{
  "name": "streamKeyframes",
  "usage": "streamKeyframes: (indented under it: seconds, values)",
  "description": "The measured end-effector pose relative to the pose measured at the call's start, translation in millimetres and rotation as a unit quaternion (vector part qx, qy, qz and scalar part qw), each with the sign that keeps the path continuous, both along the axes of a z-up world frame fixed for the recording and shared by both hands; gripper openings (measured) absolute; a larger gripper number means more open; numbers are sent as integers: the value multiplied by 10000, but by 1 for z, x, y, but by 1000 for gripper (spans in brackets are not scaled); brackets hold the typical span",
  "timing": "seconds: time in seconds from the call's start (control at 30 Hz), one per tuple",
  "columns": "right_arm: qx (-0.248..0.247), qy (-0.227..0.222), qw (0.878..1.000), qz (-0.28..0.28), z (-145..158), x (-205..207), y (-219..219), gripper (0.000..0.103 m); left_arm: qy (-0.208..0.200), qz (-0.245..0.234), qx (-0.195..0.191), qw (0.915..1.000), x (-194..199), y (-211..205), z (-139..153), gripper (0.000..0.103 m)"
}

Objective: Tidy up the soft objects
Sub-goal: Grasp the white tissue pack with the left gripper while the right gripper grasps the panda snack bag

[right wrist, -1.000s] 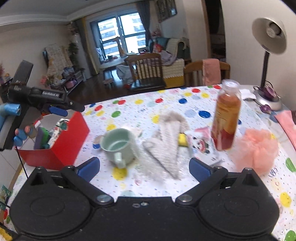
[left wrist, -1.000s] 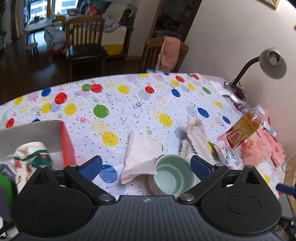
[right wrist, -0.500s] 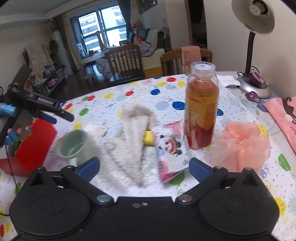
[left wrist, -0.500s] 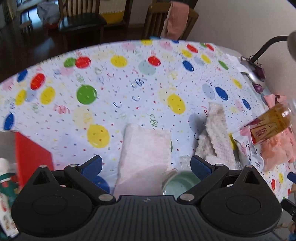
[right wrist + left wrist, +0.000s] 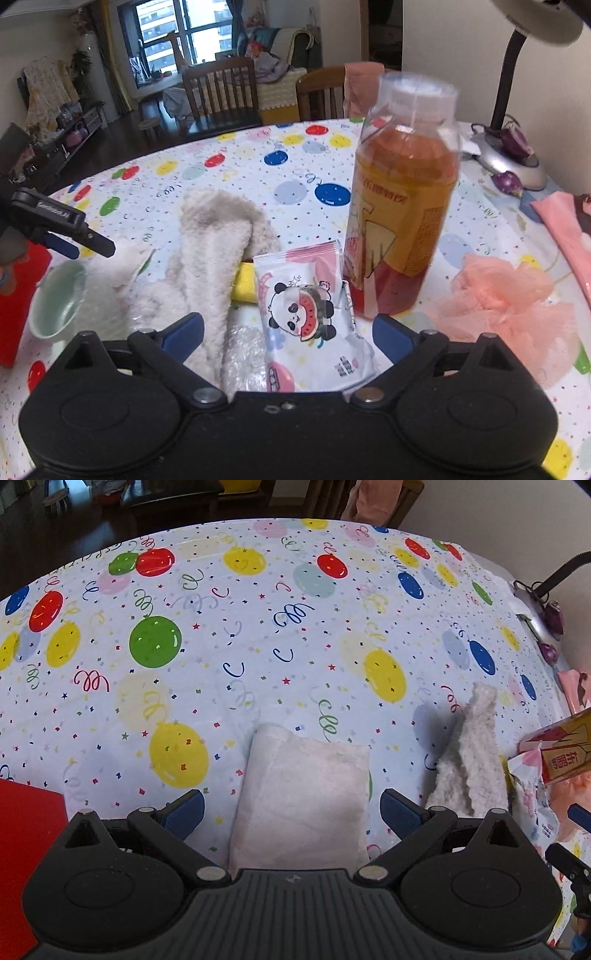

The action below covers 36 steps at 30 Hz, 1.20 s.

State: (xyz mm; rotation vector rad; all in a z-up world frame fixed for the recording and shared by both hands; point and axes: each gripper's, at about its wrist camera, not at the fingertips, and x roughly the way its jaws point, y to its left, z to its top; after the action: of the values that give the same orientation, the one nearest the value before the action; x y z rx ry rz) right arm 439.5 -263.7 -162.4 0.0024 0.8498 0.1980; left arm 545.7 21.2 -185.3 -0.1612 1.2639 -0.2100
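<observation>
White, flat, soft folded cloth pad [image 5: 301,797]: we log it nearest, lying on the surface between the spread blue fingers of the left hand-held gripper [image 5: 291,808], which is released and grasps nothing. Right hand-held gripper [image 5: 288,330]: likewise released, poised over a glossy pink-and-white panda snack packet [image 5: 306,314].

Next out: cream fleecy towel [image 5: 218,251], crumpled, its edge over a yellow block [image 5: 243,284]; crinkled clear plastic wrap [image 5: 243,354] beneath it; pale green ceramic cup [image 5: 55,299], tipped, at left beside a red box [image 5: 14,295]. Amber drink bottle with white cap [image 5: 402,206], upright, just behind the packet. Peach mesh bath pouf [image 5: 509,302], right.

Risks, in our judgement: the pad is limp, so a close on it may pinch only the top layer and let it unfold or drag the tablecloth; the right gripper, reaching past the packet, could topple the tall bottle or catch the slippery packet instead of the towel.

Surface: balloon-and-confetti printed tablecloth [image 5: 258,635], largely bare farther out. Far edge: silver-based gooseneck desk lamp [image 5: 509,155]. Room beyond: wooden dining chairs [image 5: 221,92], one draped in pink cloth, dark floor, a bright window.
</observation>
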Motion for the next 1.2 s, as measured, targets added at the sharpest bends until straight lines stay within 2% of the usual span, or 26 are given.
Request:
streamKeyframes:
  seconds: [0.27, 0.3, 0.57, 0.67, 0.8, 0.87, 0.93, 1.03, 1.2]
  values:
    - [30, 172, 9992, -350, -21, 23, -6, 96, 9, -27, 103, 9999, 4, -4, -12, 101]
    - [10, 195, 9991, -372, -22, 24, -6, 96, -5, -58, 121, 9999, 3, -6, -13, 98]
    - [-113, 284, 9985, -451, -33, 29, -7, 92, -149, -292, 558, 9979, -2, -20, -17, 90]
    - [-247, 331, 9982, -446, -36, 29, -5, 87, -233, -349, 820, 9957, -5, -26, -17, 78]
    - [-326, 385, 9977, -446, -41, 29, -1, 82, -377, -381, 1089, 9926, -8, -31, -14, 55]
    - [-413, 378, 9974, -443, -42, 29, 1, 82, -446, -416, 1068, 9924, -10, -33, -12, 43]
    - [-524, 360, 9969, -456, -42, 28, 4, 80, -501, -458, 1059, 9921, -11, -36, -10, 25]
    - [-640, 311, 9962, -496, -41, 27, 6, 76, -552, -476, 970, 9926, -12, -38, -9, 12]
    - [-785, 188, 9956, -481, -36, 24, 8, 61, -623, -411, 856, 9935, -15, -33, -8, 9]
